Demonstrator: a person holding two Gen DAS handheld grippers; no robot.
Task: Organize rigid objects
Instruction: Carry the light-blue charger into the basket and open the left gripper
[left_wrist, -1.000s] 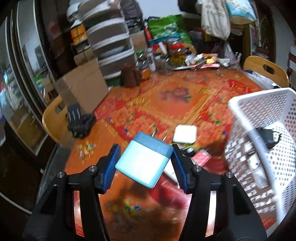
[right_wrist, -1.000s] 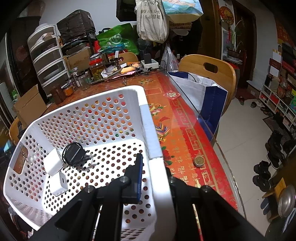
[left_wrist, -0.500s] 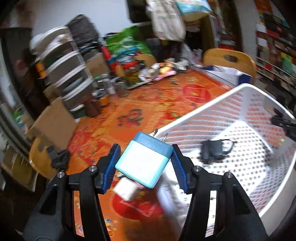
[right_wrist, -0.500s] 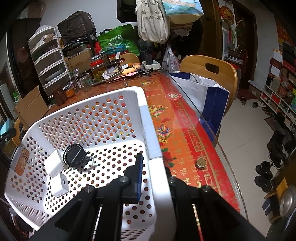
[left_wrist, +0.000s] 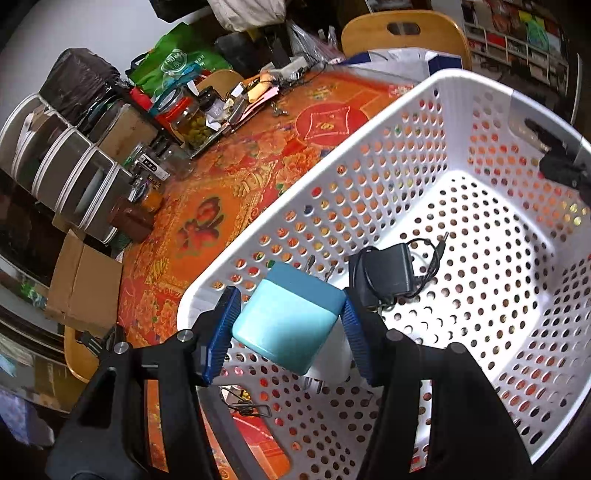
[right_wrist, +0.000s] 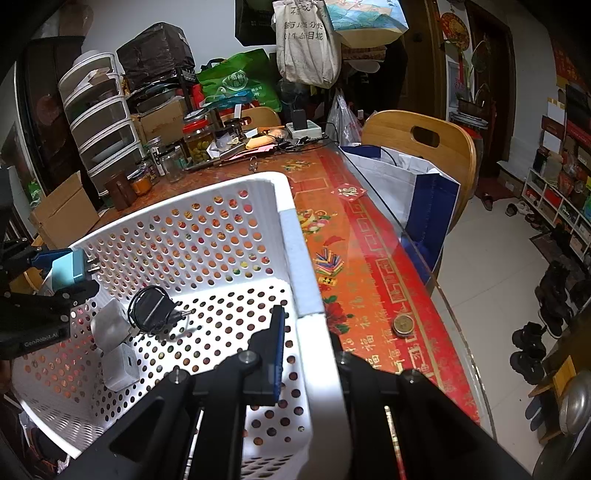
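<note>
My left gripper (left_wrist: 290, 328) is shut on a light blue plug adapter (left_wrist: 291, 317) with metal prongs, held above the near-left corner of the white perforated basket (left_wrist: 369, 147). The adapter also shows at the left of the right wrist view (right_wrist: 68, 266). In the basket lie a black charger with a cable (left_wrist: 388, 275), also seen in the right wrist view (right_wrist: 151, 308), and two white chargers (right_wrist: 116, 354). My right gripper (right_wrist: 310, 354) is shut on the basket's right rim (right_wrist: 299, 266).
The basket stands on a red and orange patterned table (left_wrist: 221, 206). Jars (right_wrist: 197, 142), boxes and bags crowd the far end. A cardboard box (left_wrist: 83, 280) and drawer units (left_wrist: 62, 162) stand at the left. A coin (right_wrist: 402, 325) and wooden chair (right_wrist: 421, 147) are at the right.
My left gripper has swung right with the blue adapter, from over the table to over the basket's inside. The right gripper has kept its hold on the rim.
</note>
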